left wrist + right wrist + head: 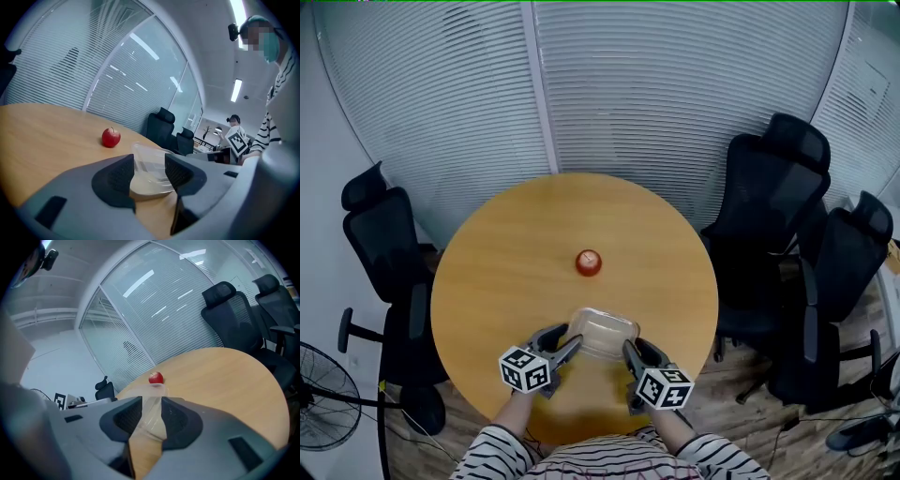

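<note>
Your L gripper [566,341] jaws half open, R gripper [630,350] narrower, clear tub [602,334] rim between each, ungripped; uneven squeeze cld flip it.

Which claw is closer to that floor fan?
Left. The left gripper is at the clear container's left edge, toward the fan; the right gripper at its right edge, farther off.

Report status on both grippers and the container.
Left gripper, right gripper: jaws apart, astride clear container rim. Container on table. Apple beyond, untouched.
</note>
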A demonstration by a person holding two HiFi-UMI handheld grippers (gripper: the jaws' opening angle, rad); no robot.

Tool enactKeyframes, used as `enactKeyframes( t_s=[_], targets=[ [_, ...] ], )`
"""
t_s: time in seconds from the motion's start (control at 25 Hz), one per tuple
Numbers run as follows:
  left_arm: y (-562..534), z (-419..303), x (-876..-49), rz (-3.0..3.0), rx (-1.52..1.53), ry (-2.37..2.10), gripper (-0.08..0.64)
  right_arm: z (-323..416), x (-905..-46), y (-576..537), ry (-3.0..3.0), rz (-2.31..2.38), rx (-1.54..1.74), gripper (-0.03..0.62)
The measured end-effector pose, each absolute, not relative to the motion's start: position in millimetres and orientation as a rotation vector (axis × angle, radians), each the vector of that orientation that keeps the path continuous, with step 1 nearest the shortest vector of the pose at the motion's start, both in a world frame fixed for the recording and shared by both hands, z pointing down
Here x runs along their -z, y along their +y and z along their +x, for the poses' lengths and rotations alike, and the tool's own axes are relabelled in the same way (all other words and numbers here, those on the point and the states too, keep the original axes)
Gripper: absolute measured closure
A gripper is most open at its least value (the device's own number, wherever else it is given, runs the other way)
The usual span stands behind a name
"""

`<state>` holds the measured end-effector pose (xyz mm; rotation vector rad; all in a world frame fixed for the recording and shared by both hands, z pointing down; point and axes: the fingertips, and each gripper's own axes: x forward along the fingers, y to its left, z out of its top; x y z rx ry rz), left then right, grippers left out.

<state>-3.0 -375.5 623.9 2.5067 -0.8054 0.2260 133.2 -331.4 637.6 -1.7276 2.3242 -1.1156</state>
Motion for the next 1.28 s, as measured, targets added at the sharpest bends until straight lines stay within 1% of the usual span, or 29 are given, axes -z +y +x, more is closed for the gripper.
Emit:
enactKeyframes(
  t_s=[0.24,0.6,0.68,0.88,1.28],
  targets=[
    [-363.9,-26.7,-595.1,2.499,-0.083,-0.823,0.349,120.0,-610.2,-321.1,2.268,-1.689,1.076,0.493],
    [-339.6,-71.9,-548.2,2.517,0.090,-0.894,0.461,91.0,-570.5,-300.0,2.226,-1.643,1.018,0.517],
    [-332.7,-80.7,-538.7,2.529,0.116,-0.908,0.476,85.0,-561.5,-294.5,2.218,-1.641,0.994,0.524],
    [-313.0,-101.1,-517.2,2.534,0.187,-0.921,0.491,67.8,-547.0,-279.0,2.209,-1.647,0.954,0.543],
    [-260.3,-144.2,-501.0,2.525,0.247,-0.940,0.506,27.5,-532.8,-235.5,2.221,-1.645,0.921,0.549]
  ],
)
